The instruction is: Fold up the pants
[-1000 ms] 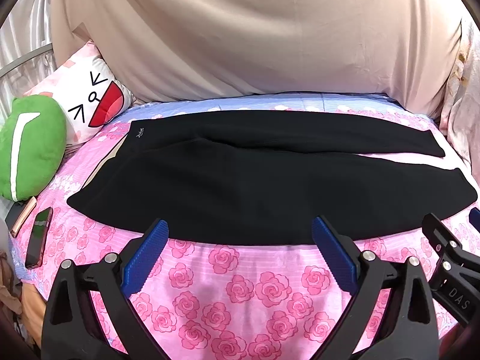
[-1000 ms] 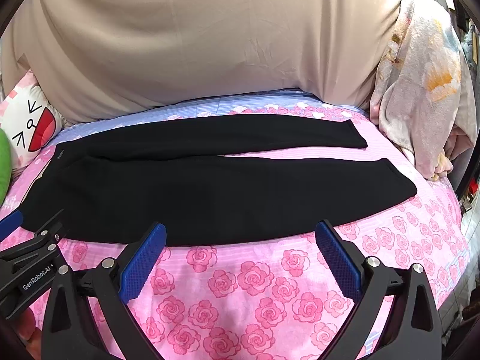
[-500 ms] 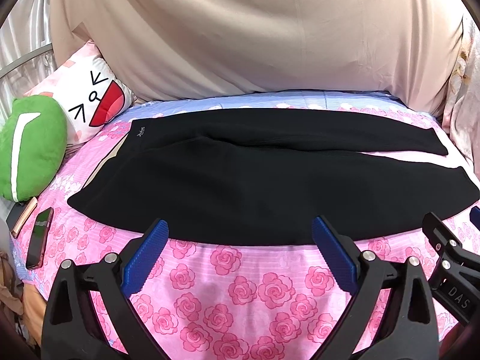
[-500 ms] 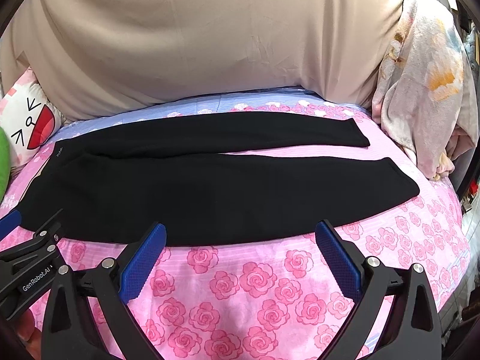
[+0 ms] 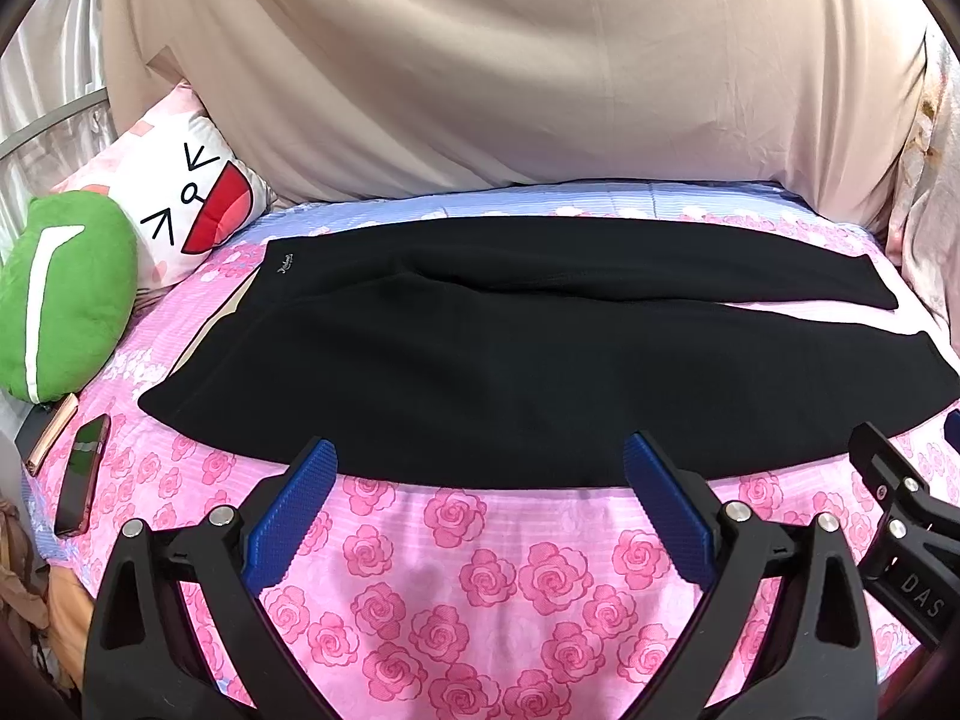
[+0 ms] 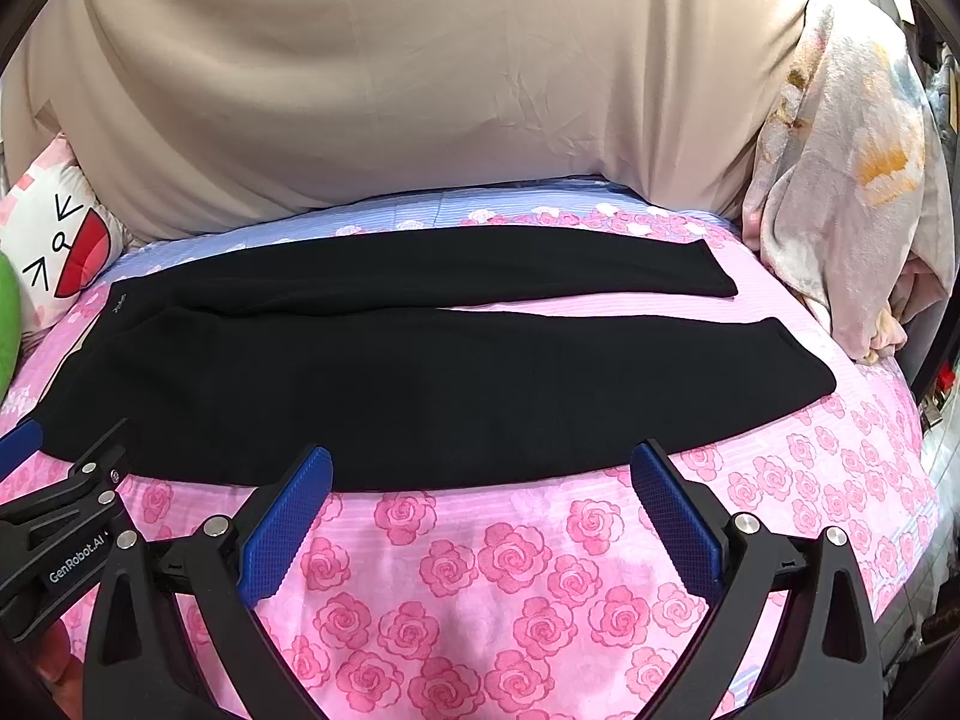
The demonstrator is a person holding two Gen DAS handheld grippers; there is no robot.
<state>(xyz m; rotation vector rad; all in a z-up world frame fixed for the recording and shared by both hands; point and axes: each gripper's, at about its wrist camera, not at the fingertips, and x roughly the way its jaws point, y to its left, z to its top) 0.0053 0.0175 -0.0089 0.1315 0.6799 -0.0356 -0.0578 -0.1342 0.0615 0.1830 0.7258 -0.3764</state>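
Black pants [image 5: 510, 372] lie flat across the pink rose bedsheet [image 5: 480, 570], waistband to the left, both legs stretched to the right and slightly apart. They also show in the right wrist view [image 6: 450, 372]. My left gripper [image 5: 480, 468] is open and empty, hovering just before the near edge of the pants. My right gripper [image 6: 480, 474] is open and empty, also at the near edge, toward the leg end. Each gripper shows at the edge of the other's view.
A green plush [image 5: 60, 294] and a white cartoon pillow [image 5: 186, 210] lie at the left. Two phones [image 5: 81, 474] rest at the left bed edge. A beige sheet [image 5: 510, 78] hangs behind. A floral blanket [image 6: 840, 198] is heaped at the right.
Both grippers have crept slightly toward the pants; the pants sit a little lower in view. Nothing has been grasped.
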